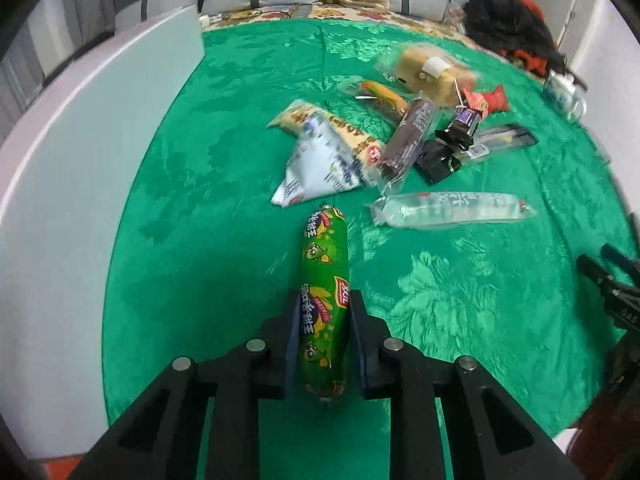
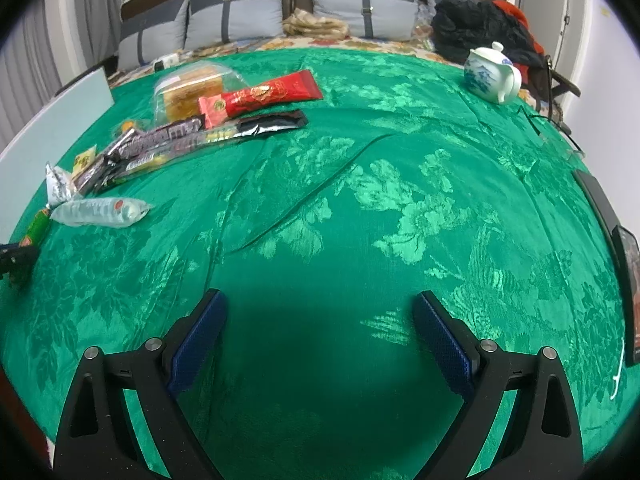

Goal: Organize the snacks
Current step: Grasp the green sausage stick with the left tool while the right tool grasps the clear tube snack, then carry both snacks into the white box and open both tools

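Observation:
My left gripper is shut on a green sausage stick, its pads pressing both sides of the lower half while the stick points away over the green cloth. Beyond it lies a heap of snacks: a white triangular pack, a clear long pack, a brown bar, a bread pack. In the right wrist view my right gripper stands open above bare green cloth with nothing between its fingers. The red pack and dark bars lie far to its upper left.
A white board stands along the left edge of the table. A white and blue teapot sits at the far right. Dark flat devices lie at the right edge. Cushions and dark clothing lie behind the table.

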`<state>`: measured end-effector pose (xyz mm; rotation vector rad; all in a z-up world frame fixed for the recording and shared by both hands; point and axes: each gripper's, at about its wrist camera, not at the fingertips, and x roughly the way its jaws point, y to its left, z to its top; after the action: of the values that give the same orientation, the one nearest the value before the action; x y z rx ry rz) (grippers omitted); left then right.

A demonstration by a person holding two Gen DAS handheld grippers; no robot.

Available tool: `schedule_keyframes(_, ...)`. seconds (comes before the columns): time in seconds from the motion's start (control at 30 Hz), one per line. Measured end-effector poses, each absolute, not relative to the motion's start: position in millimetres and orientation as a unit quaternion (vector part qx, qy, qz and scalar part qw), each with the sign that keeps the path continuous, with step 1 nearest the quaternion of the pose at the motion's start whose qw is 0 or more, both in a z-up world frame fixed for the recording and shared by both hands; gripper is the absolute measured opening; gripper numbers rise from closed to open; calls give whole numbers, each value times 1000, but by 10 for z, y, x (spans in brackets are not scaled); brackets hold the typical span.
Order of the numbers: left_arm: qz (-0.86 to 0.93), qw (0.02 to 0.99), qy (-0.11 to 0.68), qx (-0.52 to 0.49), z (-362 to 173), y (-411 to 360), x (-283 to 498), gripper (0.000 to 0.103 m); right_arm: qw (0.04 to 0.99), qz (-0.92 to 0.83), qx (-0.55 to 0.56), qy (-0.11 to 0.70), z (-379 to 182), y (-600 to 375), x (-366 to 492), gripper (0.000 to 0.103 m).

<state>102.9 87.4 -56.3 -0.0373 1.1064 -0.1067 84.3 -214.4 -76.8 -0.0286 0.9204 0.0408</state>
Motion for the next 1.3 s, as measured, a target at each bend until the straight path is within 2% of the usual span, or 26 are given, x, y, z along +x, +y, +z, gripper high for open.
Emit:
schedule_keyframes(0.13,-60,848,522,-66,-569,1079,872,22,875,154,6,458,-464,-1781,973,94)
schedule_keyframes(0.3,-63,850,513,-99,-514,1187,763,22,806,286,-136,500,-257,-730,1477,92)
schedule_keyframes(0.33,-64,852,510,-103,-484,1216,727,22,795,294,-158,507,-266,-561,1572,89)
schedule_keyframes(0.37,-66,854,505,-109,-435,1249,667,22,782,300,-181,516,-296,-386,1679,83)
schedule_keyframes(0.43,-68,856,499,-117,-366,1309,598,22,755,305,-201,544,-412,-203,1827,33)
schedule_keyframes(0.47,-70,857,496,-122,-327,1342,572,22,741,304,-211,561,-482,-131,1894,35)
schedule_keyframes(0.5,-71,858,493,-126,-294,1373,534,22,735,302,-226,563,-512,-63,1935,42)
schedule_keyframes(0.57,-76,860,486,-136,-227,1429,472,22,721,299,-238,578,-566,3,1972,44)
schedule_keyframes(0.7,-88,862,474,-157,-127,1511,397,22,703,293,-263,593,-639,37,1850,25)
schedule_keyframes(0.8,-97,865,463,-167,-35,1548,347,22,711,285,-193,614,-592,-136,1774,19)
schedule_keyframes(1.0,-105,870,448,-179,133,1666,244,22,727,254,84,632,-480,-862,1650,19)
schedule_keyframes(1.07,-106,871,442,-187,222,1745,230,22,714,268,178,621,-400,-994,1610,19)
schedule_keyframes(1.2,-97,880,417,-204,503,2006,209,22,685,326,298,579,-42,-829,1584,19)
schedule_keyframes(1.3,-71,890,397,-214,726,2335,234,22,676,368,333,545,322,-452,1596,19)
